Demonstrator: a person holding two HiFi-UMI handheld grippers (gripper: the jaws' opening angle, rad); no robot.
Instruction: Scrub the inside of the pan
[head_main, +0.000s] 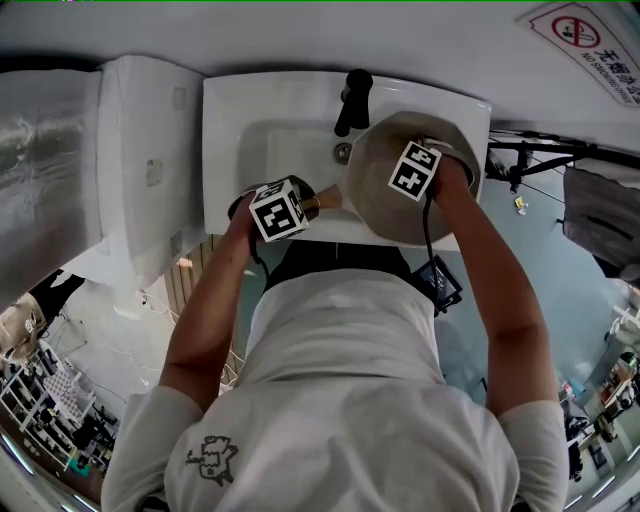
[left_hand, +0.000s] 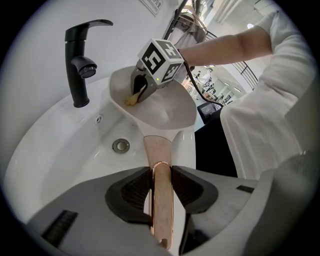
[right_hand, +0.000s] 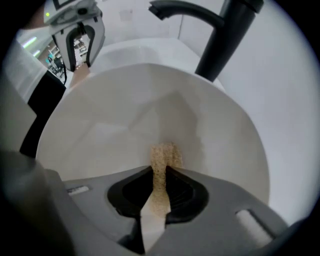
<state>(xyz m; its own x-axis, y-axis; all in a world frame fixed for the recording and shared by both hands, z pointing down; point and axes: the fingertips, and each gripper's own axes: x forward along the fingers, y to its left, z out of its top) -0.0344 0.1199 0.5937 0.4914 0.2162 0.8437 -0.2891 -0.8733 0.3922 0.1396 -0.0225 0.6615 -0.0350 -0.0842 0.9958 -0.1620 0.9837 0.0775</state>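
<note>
The cream pan (head_main: 378, 205) hangs tilted over the right half of the white sink basin (head_main: 262, 140). Its rim is close beside the black faucet (head_main: 352, 98) and the drain (left_hand: 120, 145). The basin's left half lies open, and the front edge runs under the pan's wooden handle (left_hand: 161, 150). The left gripper (left_hand: 161, 174) has both jaws clamped on that handle. The right gripper (right_hand: 159, 172) reaches inside the pan, its jaws nearly together and pinched on a thin tan scouring pad (right_hand: 163, 156) whose tip presses against the inner wall.
</note>
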